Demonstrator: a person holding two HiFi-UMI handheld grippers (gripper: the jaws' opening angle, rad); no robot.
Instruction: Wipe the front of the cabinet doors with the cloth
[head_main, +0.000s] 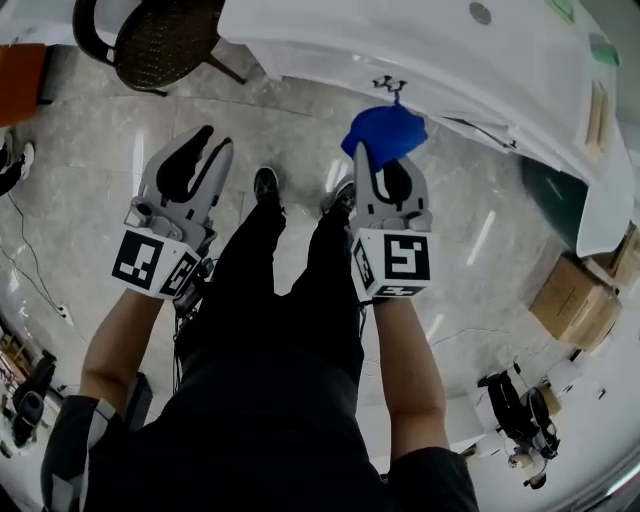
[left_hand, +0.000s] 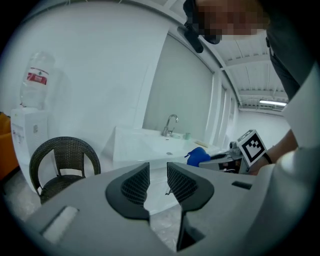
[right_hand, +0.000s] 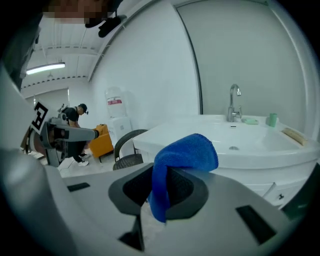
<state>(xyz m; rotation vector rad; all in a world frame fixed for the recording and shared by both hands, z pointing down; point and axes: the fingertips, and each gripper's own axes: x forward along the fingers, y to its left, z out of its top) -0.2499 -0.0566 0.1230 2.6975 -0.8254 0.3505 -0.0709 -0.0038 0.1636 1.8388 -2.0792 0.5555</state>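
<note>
The left gripper is hovering with its jaws slightly parted, gripping nothing. The right gripper is pinching the blue cloth (a fold is drooping over the jaws), apart from the cabinet doors under the basin. Wiping is not yet starting, so the next move is calling for the cloth pressed flat on a door. The water bottle's red label is reading as a blur.
</note>
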